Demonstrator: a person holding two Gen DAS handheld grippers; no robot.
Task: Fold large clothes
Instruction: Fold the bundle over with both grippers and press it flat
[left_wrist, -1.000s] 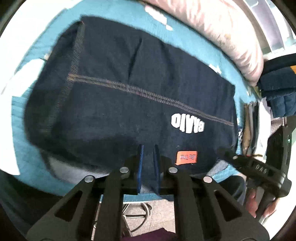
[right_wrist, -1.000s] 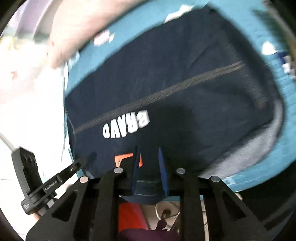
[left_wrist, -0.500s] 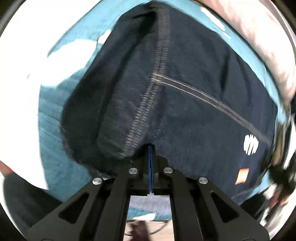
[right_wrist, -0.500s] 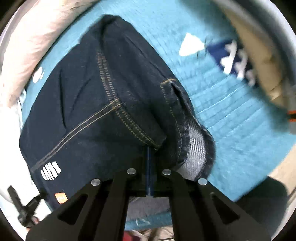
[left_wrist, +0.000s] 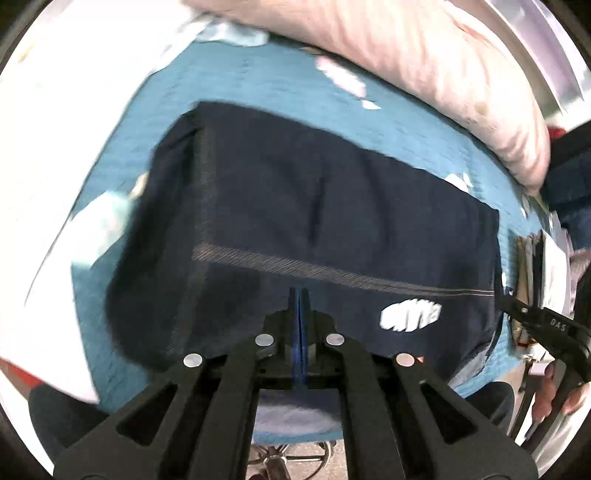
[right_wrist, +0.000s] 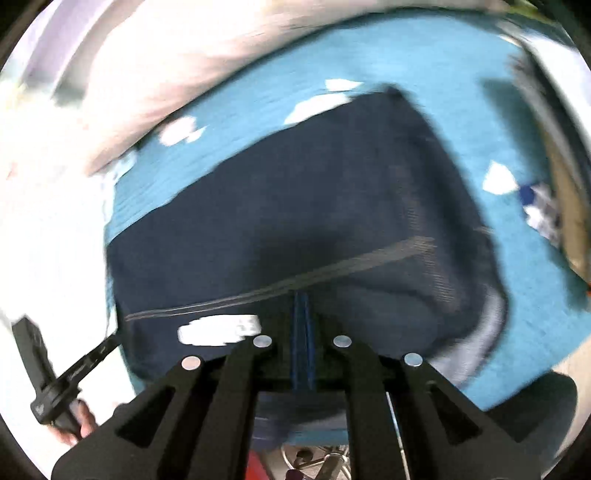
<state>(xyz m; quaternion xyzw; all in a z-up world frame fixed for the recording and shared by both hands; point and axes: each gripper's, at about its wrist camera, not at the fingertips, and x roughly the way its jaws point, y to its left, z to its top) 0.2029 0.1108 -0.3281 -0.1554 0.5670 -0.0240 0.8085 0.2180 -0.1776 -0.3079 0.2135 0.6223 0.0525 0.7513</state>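
Compared with half a second earlier, when both cameras were pressed close to a thick stitched seam, the folded dark denim garment (left_wrist: 332, 229) is now seen whole and from farther back, lying flat as a rough rectangle on the teal ribbed cover (left_wrist: 258, 96) much as it did a second ago. The pale pink padded cushion (left_wrist: 424, 66) is again seen from 12 to 2 o'clock in the left view and from 10 to 12 o'clock in the right view. The denim is matt and heavy, crossed by a tan double-stitched seam (left_wrist: 332, 271), with a blurred white printed word (left_wrist: 410, 314) near its lower edge. White patches are scattered over the teal cloth. The left gripper (left_wrist: 300, 295) is seen with its blue pads pressed together, nothing between them, above the denim's near edge. The right gripper (right_wrist: 303, 299) has just been reopening slightly after closing; its pads are seen nearly together, with no cloth caught. At 4 o'clock in the left view the right gripper's black body is seen in a hand (left_wrist: 554, 391).
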